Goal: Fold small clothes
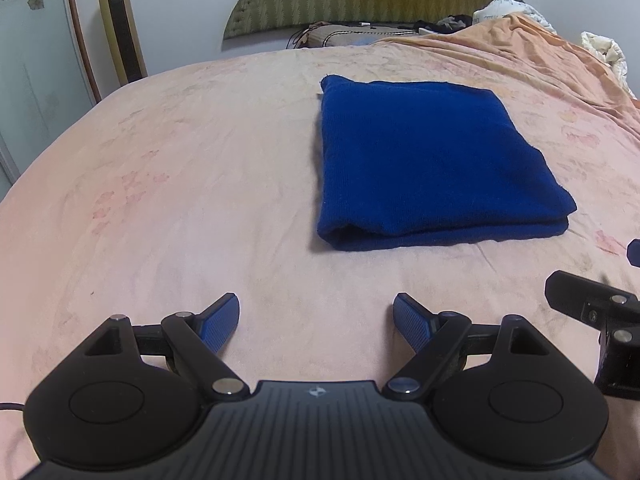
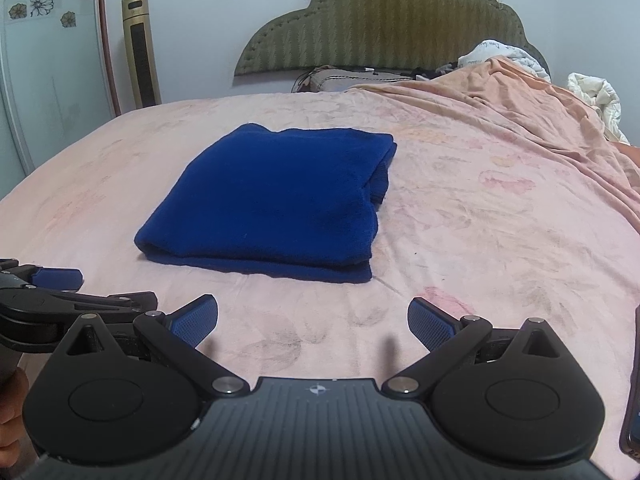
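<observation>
A: Lying flat on the bed [image 1: 160, 184], the blue cloth [image 1: 432, 160] is already folded into a squarish stack. From the left tongs [image 1: 316, 322] it sits at about 1 o'clock; from the right tongs [image 2: 312, 326] at about 11 o'clock.

B: Long axis?

A: Barely any; slightly longer running away toward the headboard [image 2: 384, 28], thick folded edge nearest both. Neither hand clearly closer; cloth lies between them, ahead.

B: Tongs state?

A: Both spread wide, pads empty, hovering over bare sheet, touching nothing. Cloth well apart from both.

B: Stage?

A: Looks done, or one more fold left. Can't tell which.
</observation>
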`<state>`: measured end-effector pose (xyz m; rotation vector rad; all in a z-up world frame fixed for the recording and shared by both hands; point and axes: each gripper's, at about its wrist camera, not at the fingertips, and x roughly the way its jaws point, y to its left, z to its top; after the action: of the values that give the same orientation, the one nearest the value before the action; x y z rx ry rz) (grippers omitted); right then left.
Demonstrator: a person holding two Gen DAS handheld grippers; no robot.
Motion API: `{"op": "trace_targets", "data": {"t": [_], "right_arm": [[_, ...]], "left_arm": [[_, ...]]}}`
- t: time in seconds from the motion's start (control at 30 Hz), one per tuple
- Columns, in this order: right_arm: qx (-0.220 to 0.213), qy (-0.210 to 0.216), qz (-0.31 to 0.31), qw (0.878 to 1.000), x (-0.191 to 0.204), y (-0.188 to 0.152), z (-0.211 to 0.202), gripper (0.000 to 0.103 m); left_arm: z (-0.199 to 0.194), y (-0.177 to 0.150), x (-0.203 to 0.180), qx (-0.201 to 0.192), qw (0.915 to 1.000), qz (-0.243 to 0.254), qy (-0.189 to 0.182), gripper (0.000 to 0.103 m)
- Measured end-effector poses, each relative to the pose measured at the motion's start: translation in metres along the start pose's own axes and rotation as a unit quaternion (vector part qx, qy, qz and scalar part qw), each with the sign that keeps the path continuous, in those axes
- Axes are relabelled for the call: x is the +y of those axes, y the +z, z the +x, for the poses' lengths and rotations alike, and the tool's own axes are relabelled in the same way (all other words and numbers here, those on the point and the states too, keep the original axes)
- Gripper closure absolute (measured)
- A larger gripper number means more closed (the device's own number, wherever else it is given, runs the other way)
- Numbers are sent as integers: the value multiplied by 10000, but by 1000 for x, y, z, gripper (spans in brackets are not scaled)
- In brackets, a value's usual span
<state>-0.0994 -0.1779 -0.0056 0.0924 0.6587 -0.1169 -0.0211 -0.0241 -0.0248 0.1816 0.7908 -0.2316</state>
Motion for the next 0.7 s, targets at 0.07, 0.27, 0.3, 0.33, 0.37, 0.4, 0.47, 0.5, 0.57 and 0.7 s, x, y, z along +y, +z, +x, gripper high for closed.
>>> {"op": "trace_targets", "data": {"t": [0.07, 0.27, 0.3, 0.33, 0.37, 0.4, 0.47, 0.5, 0.57, 0.7], "right_arm": [[32, 37, 28, 10000, 0, 0, 1, 0], [8, 62, 27, 10000, 0, -2, 0, 0], [-11, 46, 13, 10000, 0, -2, -1, 0], [-22, 23, -11, 10000, 1, -2, -1, 0], [-24, 11, -31, 10000, 1, -2, -1, 0], [-25, 15, -44, 10000, 2, -2, -1, 0], [-26, 31, -42, 10000, 2, -2, -1, 0], [-29, 31, -46, 10000, 2, -2, -1, 1], [-37, 22, -55, 10000, 2, -2, -2, 1], [-67, 18, -55, 10000, 2, -2, -3, 0]], "left_arm": [[0, 0, 0, 3, 10000, 10, 6, 19], [1, 0, 0, 19, 10000, -13, 4, 19], [1, 0, 0, 22, 10000, -11, 11, 19], [1, 0, 0, 23, 10000, -7, 14, 18], [1, 0, 0, 25, 10000, -2, 16, 18], [1, 0, 0, 27, 10000, 6, 18, 18], [1, 0, 0, 31, 10000, 8, 21, 18], [1, 0, 0, 32, 10000, 7, 20, 18], [2, 0, 0, 32, 10000, 10, 22, 18], [2, 0, 0, 33, 10000, 16, 26, 18]]}}
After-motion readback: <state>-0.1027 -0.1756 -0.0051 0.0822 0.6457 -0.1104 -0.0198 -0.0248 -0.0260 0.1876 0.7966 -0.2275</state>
